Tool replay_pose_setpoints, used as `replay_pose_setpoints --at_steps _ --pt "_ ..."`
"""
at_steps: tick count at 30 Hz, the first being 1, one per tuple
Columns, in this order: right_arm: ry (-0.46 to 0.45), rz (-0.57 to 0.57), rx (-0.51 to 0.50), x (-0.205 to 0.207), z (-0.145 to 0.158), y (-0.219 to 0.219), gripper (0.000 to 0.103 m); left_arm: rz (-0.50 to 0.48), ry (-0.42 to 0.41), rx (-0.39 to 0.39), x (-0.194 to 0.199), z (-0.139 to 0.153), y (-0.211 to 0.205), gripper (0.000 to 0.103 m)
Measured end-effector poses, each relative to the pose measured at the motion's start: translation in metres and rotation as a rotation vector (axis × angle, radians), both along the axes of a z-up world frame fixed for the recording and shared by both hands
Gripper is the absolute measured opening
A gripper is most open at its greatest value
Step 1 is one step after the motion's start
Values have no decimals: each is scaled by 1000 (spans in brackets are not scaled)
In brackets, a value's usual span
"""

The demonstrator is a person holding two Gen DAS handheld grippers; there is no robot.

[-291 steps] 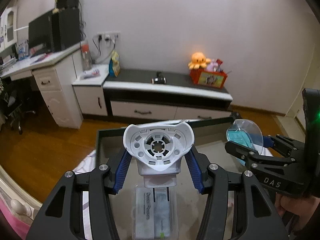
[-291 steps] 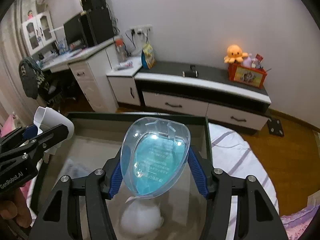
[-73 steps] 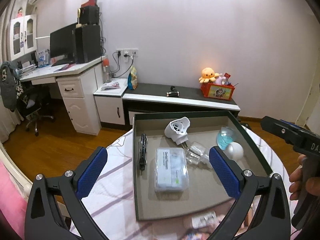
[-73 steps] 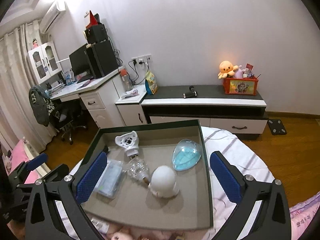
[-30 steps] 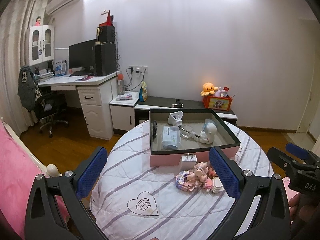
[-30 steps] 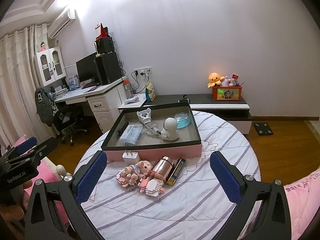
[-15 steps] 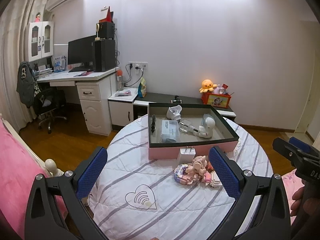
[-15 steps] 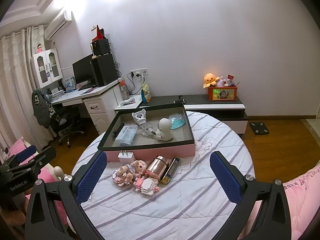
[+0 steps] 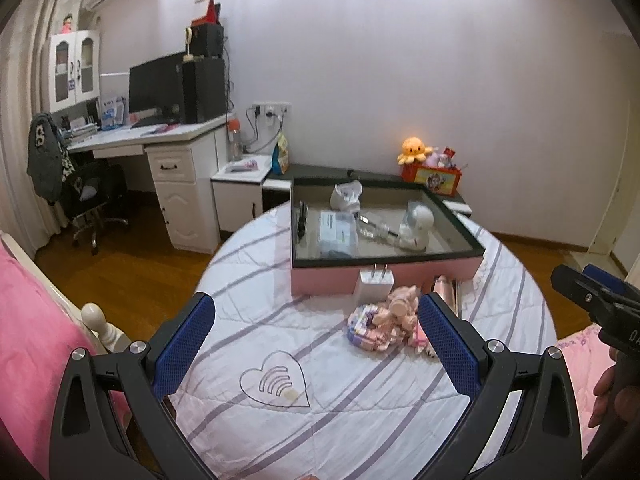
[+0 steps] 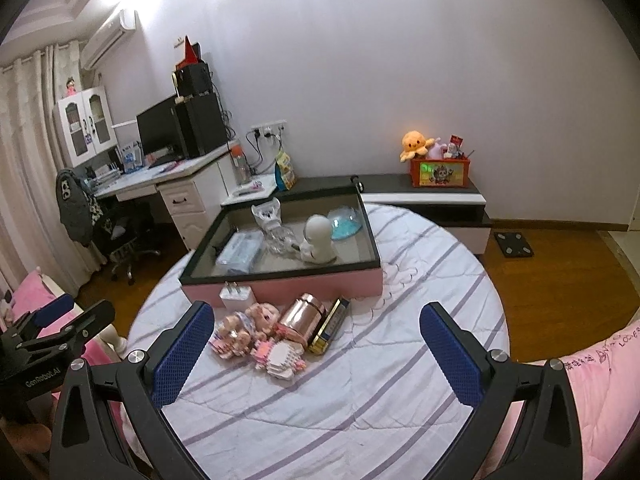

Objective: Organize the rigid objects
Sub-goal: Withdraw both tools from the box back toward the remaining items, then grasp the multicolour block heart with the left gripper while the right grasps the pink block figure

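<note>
Both tongs (image 9: 316, 332) (image 10: 316, 334) spread wide, empty; tray (image 10: 280, 280) holds perhaps six items.

Left wrist view: we are looking forward, slightly down, from near edge of round table (image 9: 280, 420), well back from pink tray (image 9: 320, 280). Right wrist view: we are facing same way, from further right. Both are sharing table, tray (image 10: 304, 284), desk (image 10: 188, 196), back wall; each is catching other gripper at frame edge.

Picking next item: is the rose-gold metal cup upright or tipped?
Tipped: the rose-gold metal cup lies on its side outside the pink box, by the dolls.
</note>
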State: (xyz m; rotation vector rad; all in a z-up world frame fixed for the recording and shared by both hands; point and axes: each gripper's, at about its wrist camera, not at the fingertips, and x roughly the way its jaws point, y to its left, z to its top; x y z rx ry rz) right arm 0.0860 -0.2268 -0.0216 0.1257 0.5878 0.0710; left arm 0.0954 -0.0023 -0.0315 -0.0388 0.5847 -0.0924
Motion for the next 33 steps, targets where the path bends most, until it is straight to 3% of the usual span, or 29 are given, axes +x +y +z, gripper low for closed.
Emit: replay_pose_setpoints --at_steps 19,26,33 --pt "285 76 1 58 -102 20 103 -141 245 64 67 -96 -34 103" --pt "302 79 3 63 -107 18 103 -235 275 76 91 -107 -48 103" --pt "316 70 -16 70 -107 19 102 -253 308 57 107 -117 -52 98"
